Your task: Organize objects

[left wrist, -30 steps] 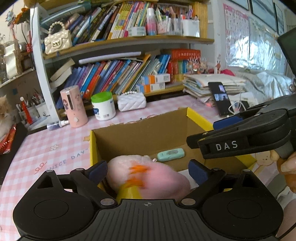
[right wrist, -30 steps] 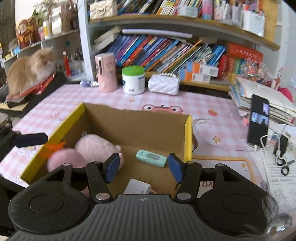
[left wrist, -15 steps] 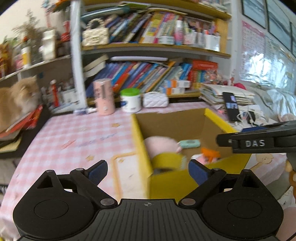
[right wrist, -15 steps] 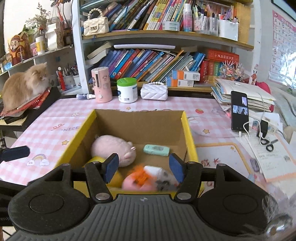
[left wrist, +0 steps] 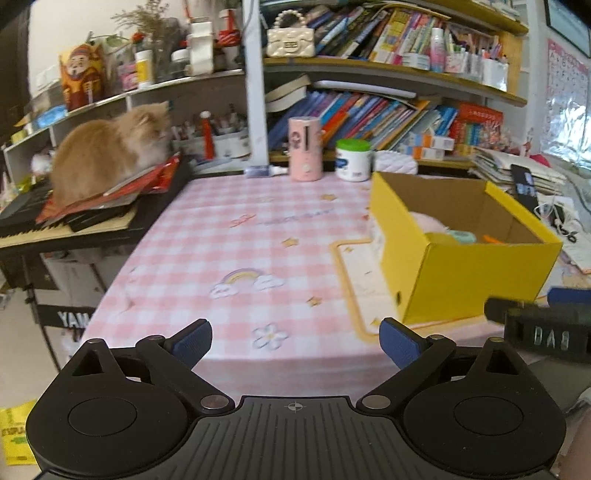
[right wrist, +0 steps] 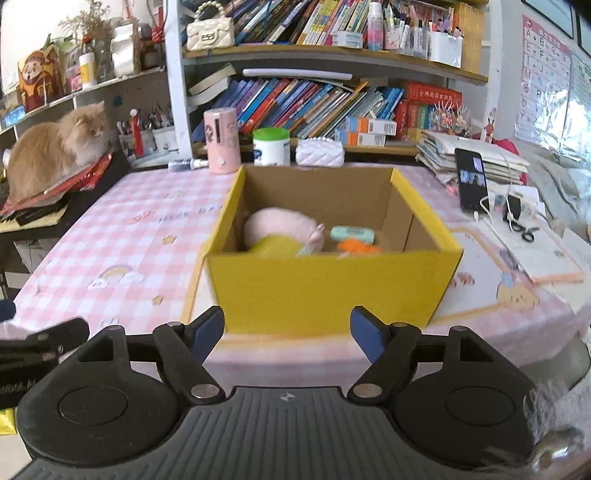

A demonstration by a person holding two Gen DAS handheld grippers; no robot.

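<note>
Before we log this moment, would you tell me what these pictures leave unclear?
- Box contents: the near wall hides their lower parts in the right view; the orange item is blurred.
- Left view: the box wall hides nearly everything inside.
- Phone screen: too small to read.

Yellow box [right wrist: 332,284]: you have one.
Pink plush toy [right wrist: 280,230] inside: one.
Hand-held grippers: two, left hand-held gripper [left wrist: 295,341], right hand-held gripper [right wrist: 287,334].
Cat [right wrist: 51,151]: one.
White quilted purses: two, upper purse [right wrist: 209,31], lower purse [right wrist: 320,154].
</note>
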